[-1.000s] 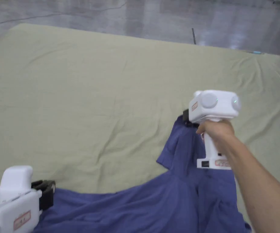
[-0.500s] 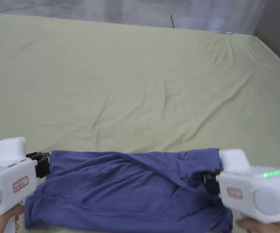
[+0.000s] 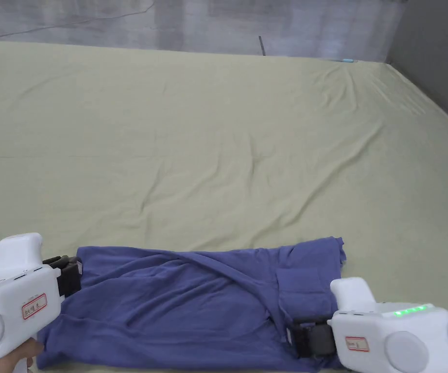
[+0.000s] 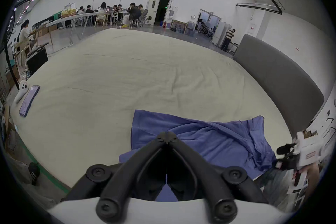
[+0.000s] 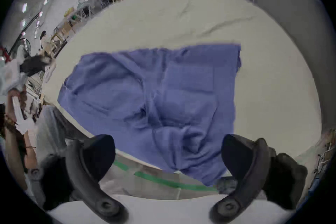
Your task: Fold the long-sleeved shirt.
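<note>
Blue shirt (image 3: 184, 306), folded, rumpled, on the green sheet (image 3: 208, 145); my left gripper (image 4: 167, 137) pinched together at its edge; my right gripper (image 5: 168, 151) spread wide, empty.

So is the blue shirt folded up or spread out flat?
Folded. The blue shirt lies as a wrinkled rectangle on the bed, layers overlapping, no sleeves sticking out.

- Your shirt (image 3: 179, 306) is plain blue-violet, with no pattern.
- The bed (image 3: 218, 145) under it wears a plain pale olive-green sheet.
- Your left hand-held gripper (image 3: 70, 274) and right hand-held gripper (image 3: 310, 340) have white bodies and black jaws.
- Green lights glow on the right one.
</note>
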### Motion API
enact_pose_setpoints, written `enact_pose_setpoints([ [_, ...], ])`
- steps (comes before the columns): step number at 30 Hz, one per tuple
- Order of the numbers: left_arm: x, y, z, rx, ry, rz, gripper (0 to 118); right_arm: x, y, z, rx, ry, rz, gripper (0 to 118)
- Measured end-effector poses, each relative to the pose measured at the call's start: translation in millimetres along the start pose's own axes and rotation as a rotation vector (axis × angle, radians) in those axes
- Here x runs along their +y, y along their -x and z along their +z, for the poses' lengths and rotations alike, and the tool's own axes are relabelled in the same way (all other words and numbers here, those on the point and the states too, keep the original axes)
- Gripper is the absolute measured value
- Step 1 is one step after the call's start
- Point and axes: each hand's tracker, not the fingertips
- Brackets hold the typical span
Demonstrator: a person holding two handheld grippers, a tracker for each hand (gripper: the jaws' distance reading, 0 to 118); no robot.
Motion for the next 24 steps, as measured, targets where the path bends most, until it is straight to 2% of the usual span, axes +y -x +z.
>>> enact_pose_setpoints([
  [4, 1, -1, -3, -0.004, 0.004, -0.010, 0, 28, -8, 39, -0.072, -0.156, -0.080, 114],
  [5, 2, -1, -5, -0.002, 0.006, -0.009, 0, 34, -11, 41, -0.088, -0.179, -0.081, 100],
  [6, 2, -1, -7, 0.000, 0.007, -0.009, 0, 40, -16, 35, -0.104, -0.190, -0.074, 40],
  [7, 2, 1, -10, -0.001, 0.010, -0.012, 0, 45, -19, 28, -0.142, -0.169, -0.088, 2],
  [13, 22, 22, -56, 0.041, 0.051, -0.003, 0, 59, -30, 3, -0.086, -0.137, -0.108, 2],
  [14, 27, 25, -65, 0.040, 0.054, 0.001, 3, 59, -29, 2, -0.089, -0.140, -0.105, 2],
  [15, 32, 29, -76, 0.047, 0.065, 0.008, 46, 61, -28, -1, -0.091, -0.135, -0.104, 2],
  [16, 37, 33, -92, 0.072, 0.097, 0.010, 96, 62, -29, -4, -0.086, -0.128, -0.103, 2],
  [17, 40, 36, -106, 0.096, 0.168, 0.002, 115, 64, -30, -7, -0.083, -0.124, -0.105, 2],
  [23, 37, 45, -183, 0.156, 0.330, -0.105, 108, 71, -30, -26, -0.093, -0.084, -0.112, 2],
  [24, 34, 45, -192, 0.184, 0.338, -0.106, 99, 72, -30, -29, -0.097, -0.079, -0.111, 2],
])
